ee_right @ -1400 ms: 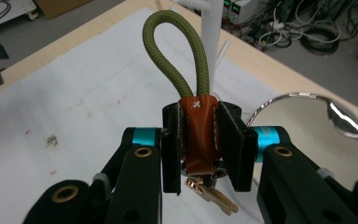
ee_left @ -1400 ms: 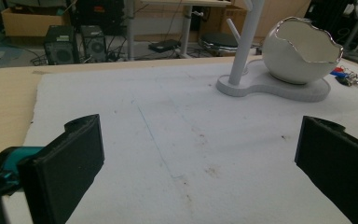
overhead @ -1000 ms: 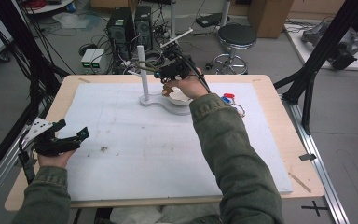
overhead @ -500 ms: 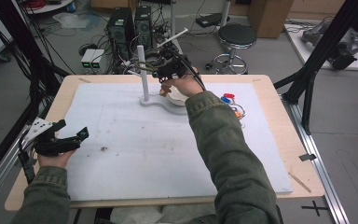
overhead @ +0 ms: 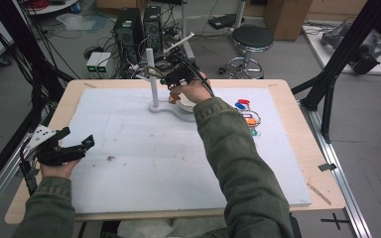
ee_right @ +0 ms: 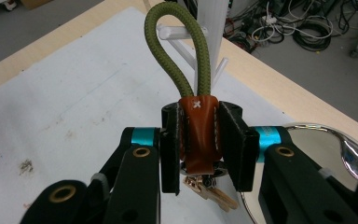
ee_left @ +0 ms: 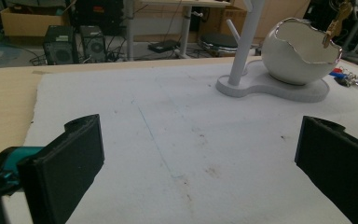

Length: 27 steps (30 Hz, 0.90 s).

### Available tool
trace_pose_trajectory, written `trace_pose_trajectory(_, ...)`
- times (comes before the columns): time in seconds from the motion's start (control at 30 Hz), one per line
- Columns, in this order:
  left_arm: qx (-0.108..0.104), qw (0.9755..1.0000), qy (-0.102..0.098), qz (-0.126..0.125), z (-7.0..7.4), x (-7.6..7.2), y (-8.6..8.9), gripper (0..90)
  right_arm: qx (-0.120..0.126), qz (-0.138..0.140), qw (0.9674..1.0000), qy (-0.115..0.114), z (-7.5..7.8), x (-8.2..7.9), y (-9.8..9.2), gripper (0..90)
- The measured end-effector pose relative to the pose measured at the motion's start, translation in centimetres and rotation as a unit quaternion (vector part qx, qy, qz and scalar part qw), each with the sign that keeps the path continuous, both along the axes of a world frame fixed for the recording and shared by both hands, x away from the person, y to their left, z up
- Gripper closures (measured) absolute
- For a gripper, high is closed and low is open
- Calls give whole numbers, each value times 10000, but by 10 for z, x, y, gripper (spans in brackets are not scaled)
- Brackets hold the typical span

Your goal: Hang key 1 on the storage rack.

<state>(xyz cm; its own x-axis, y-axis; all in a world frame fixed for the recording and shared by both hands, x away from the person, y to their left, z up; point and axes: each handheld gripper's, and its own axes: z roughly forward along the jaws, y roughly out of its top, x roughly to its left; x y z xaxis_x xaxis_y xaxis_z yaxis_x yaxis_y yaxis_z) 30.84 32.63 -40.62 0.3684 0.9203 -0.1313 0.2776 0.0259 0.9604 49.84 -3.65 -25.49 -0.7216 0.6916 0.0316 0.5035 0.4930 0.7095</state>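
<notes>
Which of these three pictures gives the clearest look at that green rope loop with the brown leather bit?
The right gripper view: the green rope loop rises close up from its brown leather tab, pinched in the right tool. The high view shows a small brownish spot under the hand; the left gripper view, just dangling keys.

Your right gripper (overhead: pixel 174 83) is stretched out to the far side of the table (overhead: pixel 74 101), just beside the white post (overhead: pixel 151 77) of the stand (overhead: pixel 171 109) — something small and brown hangs under it. Your left gripper (overhead: pixel 77 147) rests low at the near left edge of the white mat (overhead: pixel 144 158), jaws apart with nothing between them. A cluster of coloured key tags (overhead: pixel 248 115) lies on the mat to the right of the stand.
</notes>
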Motion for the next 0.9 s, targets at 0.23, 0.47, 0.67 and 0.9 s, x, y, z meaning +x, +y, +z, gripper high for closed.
trace_pose_trajectory(0.23, 6, 10000, 1, 0, 0, 0, 0, 17, -102, -135, 9998, 67, -6, 5, 3, 700)
trace_pose_trajectory(0.47, 12, 10000, 5, 0, 0, 0, 0, 17, -238, -134, 9996, 82, -12, 8, 8, 693)
trace_pose_trajectory(0.67, 22, 10000, 11, 7, 0, 0, 0, 17, -291, -29, 9991, 296, -17, 8, 8, 418)
trace_pose_trajectory(0.9, 29, 10000, 19, 5, 0, 0, 0, 17, -112, -11, 9993, 344, -15, 2, 0, 99)
